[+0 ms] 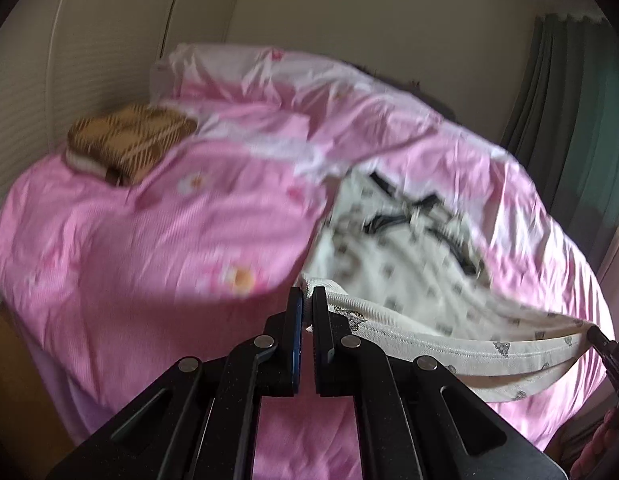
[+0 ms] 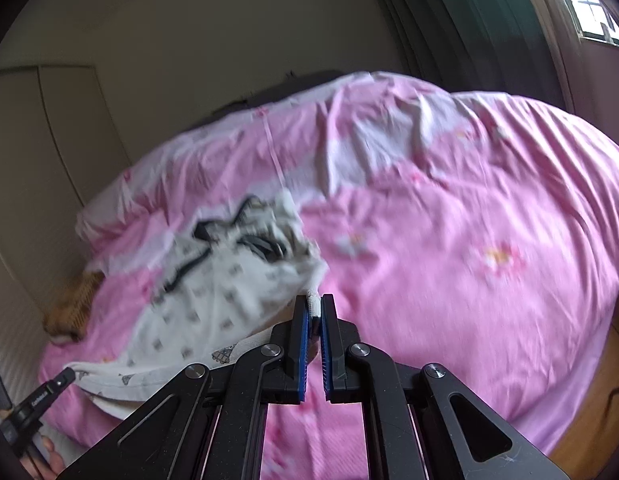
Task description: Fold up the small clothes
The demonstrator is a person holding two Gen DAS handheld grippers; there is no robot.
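A small white garment (image 1: 393,248) with grey prints and black bow trim lies on the pink bed cover, its near hem lifted. My left gripper (image 1: 307,300) is shut on the hem's left corner, and the white band stretches rightward to the right gripper's tip (image 1: 605,344). In the right wrist view the same garment (image 2: 213,280) spreads to the left, and my right gripper (image 2: 314,306) is shut on its other hem corner, white cloth pinched between the blue pads. The left gripper's tip (image 2: 55,390) holds the far corner at lower left.
The pink flowered bed cover (image 1: 149,240) fills both views. A folded brown checked cloth (image 1: 129,144) sits at the bed's far left. A pale wall and a wardrobe stand behind, green curtains (image 1: 569,120) and a window (image 2: 589,4) to the right. Wooden floor (image 2: 589,420) shows beside the bed.
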